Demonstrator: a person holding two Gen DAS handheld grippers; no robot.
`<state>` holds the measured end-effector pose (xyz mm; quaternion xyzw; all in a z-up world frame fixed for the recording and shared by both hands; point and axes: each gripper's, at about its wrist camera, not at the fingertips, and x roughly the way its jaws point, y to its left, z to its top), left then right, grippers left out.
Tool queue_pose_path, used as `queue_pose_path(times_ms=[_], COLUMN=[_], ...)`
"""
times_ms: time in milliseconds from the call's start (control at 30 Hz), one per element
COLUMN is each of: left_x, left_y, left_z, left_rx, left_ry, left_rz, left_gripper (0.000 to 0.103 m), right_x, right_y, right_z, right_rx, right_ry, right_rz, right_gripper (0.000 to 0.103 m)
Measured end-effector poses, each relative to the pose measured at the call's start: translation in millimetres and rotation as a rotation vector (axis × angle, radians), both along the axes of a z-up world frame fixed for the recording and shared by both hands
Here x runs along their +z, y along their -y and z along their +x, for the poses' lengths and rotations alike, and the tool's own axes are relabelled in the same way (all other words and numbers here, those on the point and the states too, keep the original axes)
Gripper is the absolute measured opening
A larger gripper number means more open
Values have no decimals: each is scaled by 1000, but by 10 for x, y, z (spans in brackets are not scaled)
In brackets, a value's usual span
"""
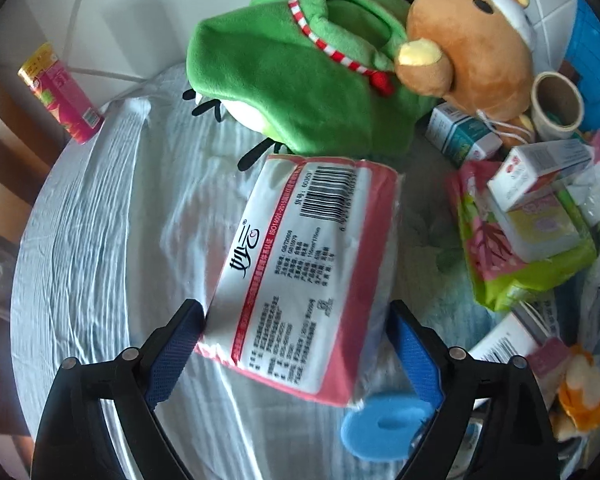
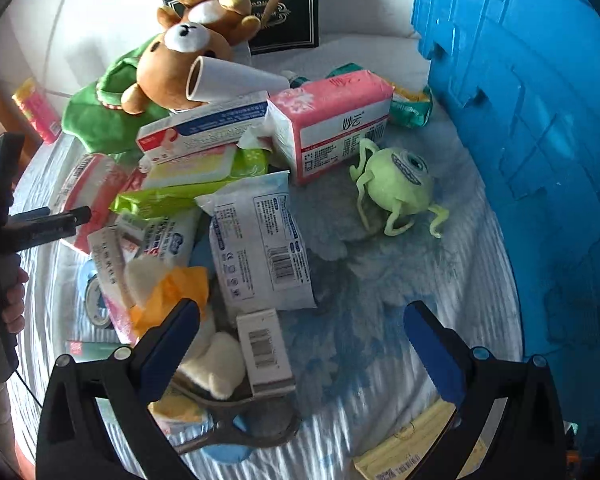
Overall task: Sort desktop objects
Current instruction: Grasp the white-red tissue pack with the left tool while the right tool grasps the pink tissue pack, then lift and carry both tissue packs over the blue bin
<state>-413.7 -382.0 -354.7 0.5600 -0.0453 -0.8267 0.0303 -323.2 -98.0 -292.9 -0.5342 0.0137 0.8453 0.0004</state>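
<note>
My left tool stands released, straddling the tissue pack just below the green plush; pack is light, soft, film-slippery; grip its long sides mid-length; right tool released.
</note>
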Motion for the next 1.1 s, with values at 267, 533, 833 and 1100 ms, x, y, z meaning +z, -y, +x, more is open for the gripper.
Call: queue_pose_path(times_ms=[267,533,833,1100], left_x=[-123,-134,-163,-123], left_y=[135,186,186,148], left_z=[-173,-201,-205,-164], left_rx=[66,81,83,91], left_ry=[19,17,14,-10], left_rz=[97,116,112,82], left_gripper=[88,88,86,83], right_x=[171,152,-327,-328], right_y=[-144,-433,-344,-286], right_z=[-601,-1436,-1841,-1821], right_rx=[-93,-252,-212,-151], right_ry=[-74,-76,34,41], right_rz=[-47,-162,-122,-82], right_gripper=[103,103,91,80])
